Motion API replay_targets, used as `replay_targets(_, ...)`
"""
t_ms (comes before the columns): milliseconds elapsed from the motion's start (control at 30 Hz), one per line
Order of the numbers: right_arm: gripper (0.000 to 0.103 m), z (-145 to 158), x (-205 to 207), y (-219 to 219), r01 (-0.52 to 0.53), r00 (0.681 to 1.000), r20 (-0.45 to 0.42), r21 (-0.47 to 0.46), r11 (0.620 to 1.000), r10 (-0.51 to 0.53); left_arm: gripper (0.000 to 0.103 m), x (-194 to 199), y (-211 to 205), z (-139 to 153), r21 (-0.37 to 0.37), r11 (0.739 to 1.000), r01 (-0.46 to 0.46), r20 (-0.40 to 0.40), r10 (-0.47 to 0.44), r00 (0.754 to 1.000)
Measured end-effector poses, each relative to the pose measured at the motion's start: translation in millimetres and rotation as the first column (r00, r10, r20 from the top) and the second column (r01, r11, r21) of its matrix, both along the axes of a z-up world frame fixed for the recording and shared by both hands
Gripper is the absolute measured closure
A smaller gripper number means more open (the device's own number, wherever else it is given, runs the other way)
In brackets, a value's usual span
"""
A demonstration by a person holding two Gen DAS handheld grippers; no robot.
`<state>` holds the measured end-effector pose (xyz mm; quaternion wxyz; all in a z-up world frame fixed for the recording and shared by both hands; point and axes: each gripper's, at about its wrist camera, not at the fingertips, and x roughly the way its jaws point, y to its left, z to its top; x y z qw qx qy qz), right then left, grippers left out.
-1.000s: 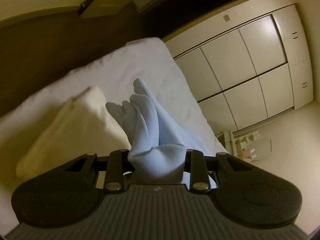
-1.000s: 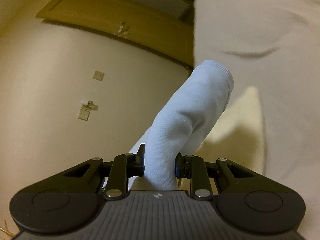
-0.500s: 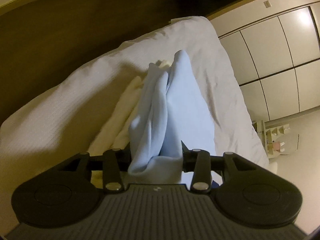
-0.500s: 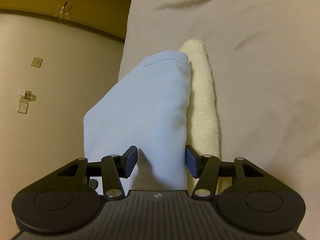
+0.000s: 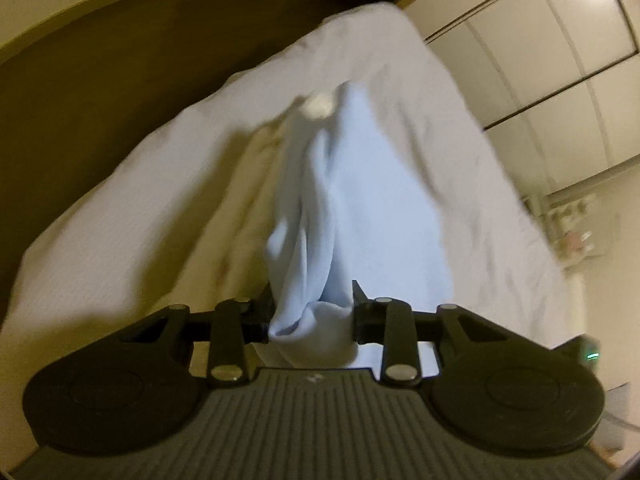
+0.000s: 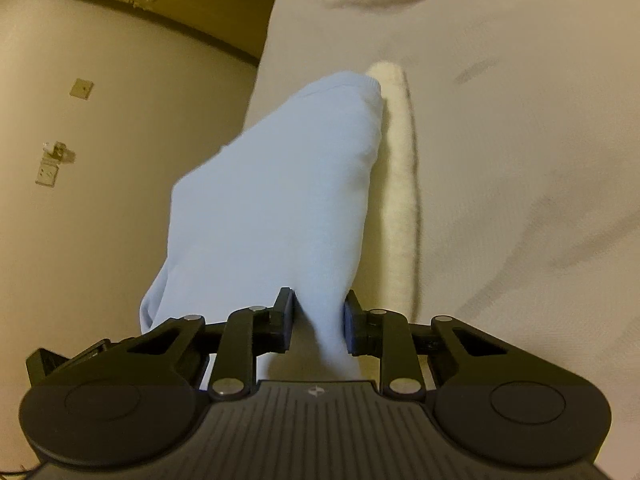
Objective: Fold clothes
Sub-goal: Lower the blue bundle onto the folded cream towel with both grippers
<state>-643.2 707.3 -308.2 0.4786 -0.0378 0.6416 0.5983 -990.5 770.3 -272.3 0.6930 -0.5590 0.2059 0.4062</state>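
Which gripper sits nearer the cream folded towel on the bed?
Too close to call. The left gripper has the cream towel just left of the light blue garment it pinches; the right gripper has it just right.

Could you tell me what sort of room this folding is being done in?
Most likely a bedroom: a bed with a white sheet, sliding closet doors along the wall, and a wall socket by the bed.

White bed [image 5: 400, 92]; sliding closet doors [image 5: 560, 40]; wall outlet [image 6: 47, 172]; wall switch plate [image 6: 82, 89].
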Motion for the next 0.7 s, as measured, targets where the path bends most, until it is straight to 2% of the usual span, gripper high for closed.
replay_targets(33, 0.077, -2, -2, 5, -0.002, 1.000, 0.018, 0.002, 1.000, 0.002, 0.072, -5, -1, -4, -0.015, 1.000, -0.022, 0.013, 0.022, 1.000)
replay_targets(67, 0.071, -3, -6, 9, -0.003, 0.999, 0.035, 0.001, 1.000, 0.003, 0.070, -11, -2, -6, -0.028, 0.998, -0.050, 0.030, 0.051, 0.998)
replay_targets(133, 0.055, -3, -18, 14, -0.005, 0.997, 0.072, -0.013, 1.000, 0.006, 0.069, -13, -2, -3, -0.034, 0.997, -0.068, 0.010, 0.069, 0.998)
replay_targets(233, 0.043, 12, -24, 15, -0.029, 0.985, 0.170, -0.035, 0.999, 0.034, 0.064, -12, -5, 11, -0.022, 0.997, -0.073, -0.050, 0.072, 0.996)
replay_targets(300, 0.042, 28, -27, 7, -0.037, 0.963, 0.266, -0.049, 0.998, 0.049, 0.064, -9, -12, 30, 0.016, 0.997, -0.076, -0.118, 0.077, 0.990)
replay_targets(400, 0.042, 53, -41, -10, -0.068, 0.901, 0.424, -0.070, 0.995, 0.091, 0.067, -2, -27, 60, 0.073, 0.995, -0.066, -0.246, 0.082, 0.966)
replay_targets(467, 0.044, 69, -58, -19, -0.127, 0.853, 0.500, -0.077, 0.989, 0.148, 0.080, 12, -39, 81, 0.130, 0.991, 0.009, -0.373, 0.040, 0.927)
replay_targets(500, 0.045, 77, -68, -23, -0.160, 0.834, 0.523, -0.080, 0.984, 0.178, 0.082, 22, -45, 89, 0.166, 0.983, 0.080, -0.440, 0.002, 0.898)
replay_targets(533, 0.052, 82, -78, -26, -0.198, 0.823, 0.527, -0.082, 0.977, 0.211, 0.085, 33, -50, 97, 0.196, 0.969, 0.152, -0.502, -0.034, 0.864)
replay_targets(567, 0.058, 86, -86, -29, -0.227, 0.816, 0.527, -0.084, 0.970, 0.237, 0.085, 42, -55, 104, 0.225, 0.948, 0.226, -0.530, -0.075, 0.844)
replay_targets(633, 0.064, 86, -98, -33, -0.266, 0.814, 0.514, -0.087, 0.960, 0.272, 0.086, 53, -58, 108, 0.246, 0.915, 0.321, -0.530, -0.150, 0.834)
replay_targets(700, 0.068, 81, -111, -29, -0.294, 0.802, 0.516, -0.094, 0.951, 0.299, 0.089, 60, -53, 99, 0.238, 0.896, 0.375, -0.538, -0.200, 0.819)
